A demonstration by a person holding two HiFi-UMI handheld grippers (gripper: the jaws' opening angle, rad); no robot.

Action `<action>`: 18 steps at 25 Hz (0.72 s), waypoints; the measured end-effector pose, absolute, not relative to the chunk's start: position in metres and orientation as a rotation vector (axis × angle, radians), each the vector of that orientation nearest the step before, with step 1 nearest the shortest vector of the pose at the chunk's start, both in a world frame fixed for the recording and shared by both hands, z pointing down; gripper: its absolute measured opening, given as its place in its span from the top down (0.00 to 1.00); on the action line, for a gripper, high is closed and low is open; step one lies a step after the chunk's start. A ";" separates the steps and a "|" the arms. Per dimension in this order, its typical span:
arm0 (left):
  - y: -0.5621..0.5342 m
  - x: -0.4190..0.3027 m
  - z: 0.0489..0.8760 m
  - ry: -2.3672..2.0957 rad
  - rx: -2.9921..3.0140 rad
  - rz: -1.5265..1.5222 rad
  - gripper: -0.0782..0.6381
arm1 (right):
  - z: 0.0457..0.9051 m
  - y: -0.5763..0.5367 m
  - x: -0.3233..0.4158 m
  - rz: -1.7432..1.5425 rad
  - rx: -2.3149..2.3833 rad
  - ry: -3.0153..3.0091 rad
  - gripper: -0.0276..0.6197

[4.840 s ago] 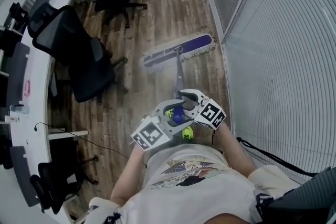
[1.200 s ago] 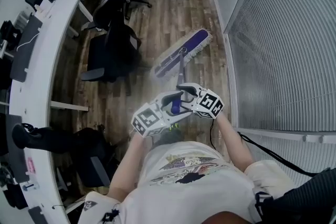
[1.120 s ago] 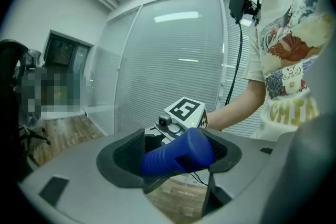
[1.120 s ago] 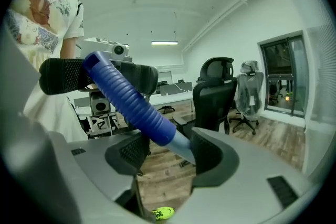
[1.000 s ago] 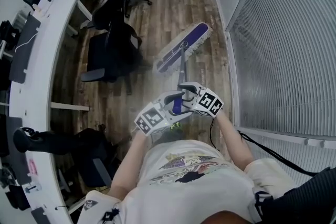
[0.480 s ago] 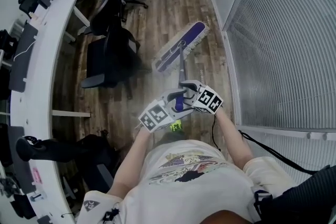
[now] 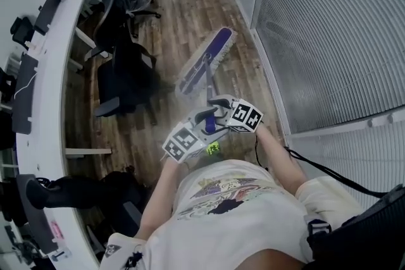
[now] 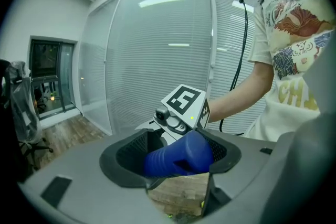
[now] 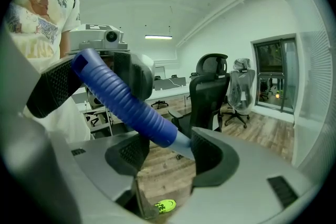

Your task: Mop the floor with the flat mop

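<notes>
Holding the flat mop [image 7: 204, 62] with both tools, the person stands on the wooden floor [image 7: 171, 9], between a curved white worktop [image 7: 44, 85] and a wall of blinds [image 7: 329, 28]. The left gripper [image 8: 176, 159] has its jaws clenched on the top end of the blue ribbed grip [image 9: 123, 94] of the handle. The right gripper [image 9: 173, 147] grasps the same grip at its lower end, with its jaws pressed on it from both sides. In the head view the two grippers are just beside each other, in front of the person's chest. The mop head [image 7: 216, 46] lies flat on the floor ahead, turned aslant, between a black office chair [image 7: 120, 79] and the foot of the blinds wall. A bright green shoe [image 7: 212, 148] shows just below the grippers.
</notes>
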State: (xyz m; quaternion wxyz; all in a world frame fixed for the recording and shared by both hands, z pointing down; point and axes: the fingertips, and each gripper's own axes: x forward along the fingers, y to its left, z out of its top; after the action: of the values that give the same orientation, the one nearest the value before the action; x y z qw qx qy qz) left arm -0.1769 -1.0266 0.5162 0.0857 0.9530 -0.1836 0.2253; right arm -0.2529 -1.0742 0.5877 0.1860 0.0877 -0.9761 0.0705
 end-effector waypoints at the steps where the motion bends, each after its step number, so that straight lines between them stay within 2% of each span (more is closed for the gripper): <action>1: -1.016 -0.173 0.518 -0.543 2.835 0.690 0.49 | 0.589 -1.064 -0.249 0.199 0.247 -2.750 0.59; 6: -0.966 -0.151 0.523 -0.570 2.814 0.734 0.49 | 0.590 -1.012 -0.228 0.186 0.205 -2.752 0.59; 18: -0.797 -0.046 0.523 -0.598 2.763 0.736 0.49 | 0.590 -0.839 -0.130 0.158 0.119 -2.716 0.59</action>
State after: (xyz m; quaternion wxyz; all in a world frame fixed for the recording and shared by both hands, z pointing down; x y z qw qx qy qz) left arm -0.0462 -0.7968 0.5231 0.1098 0.9401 -0.2035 0.2505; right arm -0.1297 -0.8387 0.5904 0.2077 0.0427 -0.9756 0.0567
